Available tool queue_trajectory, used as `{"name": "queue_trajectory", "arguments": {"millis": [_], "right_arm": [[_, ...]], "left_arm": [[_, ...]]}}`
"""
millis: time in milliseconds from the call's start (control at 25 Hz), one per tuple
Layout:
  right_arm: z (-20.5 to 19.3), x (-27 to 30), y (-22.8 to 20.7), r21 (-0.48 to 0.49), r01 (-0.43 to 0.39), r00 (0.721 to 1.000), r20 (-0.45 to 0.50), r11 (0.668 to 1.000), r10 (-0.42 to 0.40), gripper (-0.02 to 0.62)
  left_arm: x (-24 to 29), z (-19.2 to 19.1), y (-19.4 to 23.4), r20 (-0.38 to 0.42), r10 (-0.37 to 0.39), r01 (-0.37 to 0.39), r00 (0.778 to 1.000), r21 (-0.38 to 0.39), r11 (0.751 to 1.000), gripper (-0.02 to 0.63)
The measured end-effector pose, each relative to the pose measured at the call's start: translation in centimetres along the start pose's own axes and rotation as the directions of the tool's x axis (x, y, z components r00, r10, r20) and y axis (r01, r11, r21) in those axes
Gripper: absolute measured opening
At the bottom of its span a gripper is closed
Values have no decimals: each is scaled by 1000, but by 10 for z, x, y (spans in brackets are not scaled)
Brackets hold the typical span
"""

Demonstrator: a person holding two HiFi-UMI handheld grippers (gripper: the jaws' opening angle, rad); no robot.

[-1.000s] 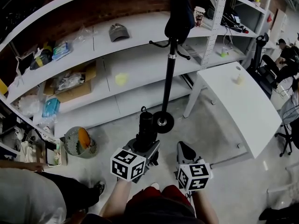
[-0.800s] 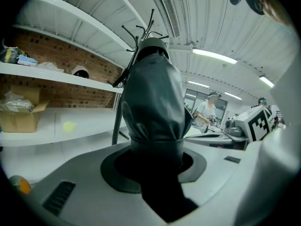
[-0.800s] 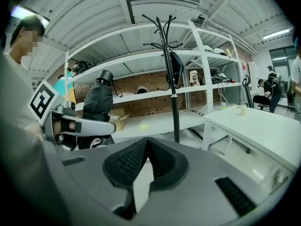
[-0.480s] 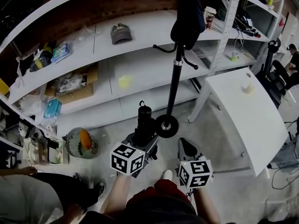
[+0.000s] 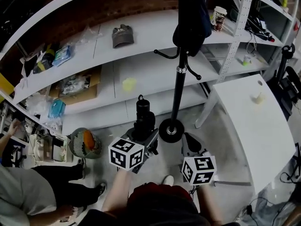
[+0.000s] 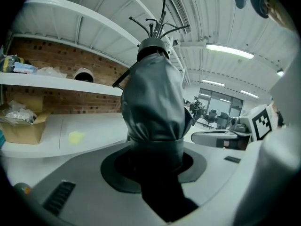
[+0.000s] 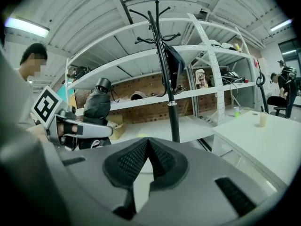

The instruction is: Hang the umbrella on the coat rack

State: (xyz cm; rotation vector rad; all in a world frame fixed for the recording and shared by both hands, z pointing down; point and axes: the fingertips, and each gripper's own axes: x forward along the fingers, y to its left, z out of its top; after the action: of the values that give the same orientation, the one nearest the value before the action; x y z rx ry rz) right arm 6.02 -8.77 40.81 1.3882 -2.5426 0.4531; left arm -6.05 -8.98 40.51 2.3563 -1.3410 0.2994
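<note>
A folded black umbrella (image 5: 143,116) stands up out of my left gripper (image 5: 143,132), which is shut on its lower part. In the left gripper view the umbrella (image 6: 153,102) fills the middle, clamped between the jaws of the left gripper (image 6: 155,160). The black coat rack (image 5: 179,72) stands just ahead, its round base (image 5: 170,130) between the two grippers. A dark bag (image 5: 192,22) hangs on it. My right gripper (image 5: 190,143) is shut and empty. The right gripper view shows the right gripper (image 7: 146,148), the coat rack (image 7: 168,91) and the umbrella (image 7: 96,108) at left.
Long white shelves (image 5: 141,74) run behind the rack, with a grey cap (image 5: 122,35), a cardboard box (image 5: 77,86) and a cup (image 5: 218,18). A white table (image 5: 256,121) stands right. A round fan (image 5: 83,144) lies on the floor at left, near a person's legs (image 5: 56,192).
Both grippers and the umbrella have moved closer to the coat rack; its base now lies between them. The grip on the umbrella is unchanged.
</note>
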Motion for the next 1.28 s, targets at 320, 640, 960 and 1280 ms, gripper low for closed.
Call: {"name": "queue_trajectory", "arguments": {"millis": [320, 640, 960, 1280], "right_arm": [[12, 22, -14, 3, -18, 1000, 3, 1000, 18, 18], [18, 64, -28, 18, 33, 999, -21, 999, -32, 18], [36, 124, -24, 7, 72, 997, -36, 997, -72, 18], [52, 169, -23, 15, 128, 991, -37, 992, -128, 18]], "left_arm": [[22, 23, 20, 15, 4, -4, 1000, -11, 1000, 152], [54, 50, 73, 39, -23, 25, 999, -39, 999, 152], [91, 70, 134, 9, -55, 55, 998, -13, 998, 152], [119, 101, 182, 9, -103, 103, 995, 17, 995, 152]]}}
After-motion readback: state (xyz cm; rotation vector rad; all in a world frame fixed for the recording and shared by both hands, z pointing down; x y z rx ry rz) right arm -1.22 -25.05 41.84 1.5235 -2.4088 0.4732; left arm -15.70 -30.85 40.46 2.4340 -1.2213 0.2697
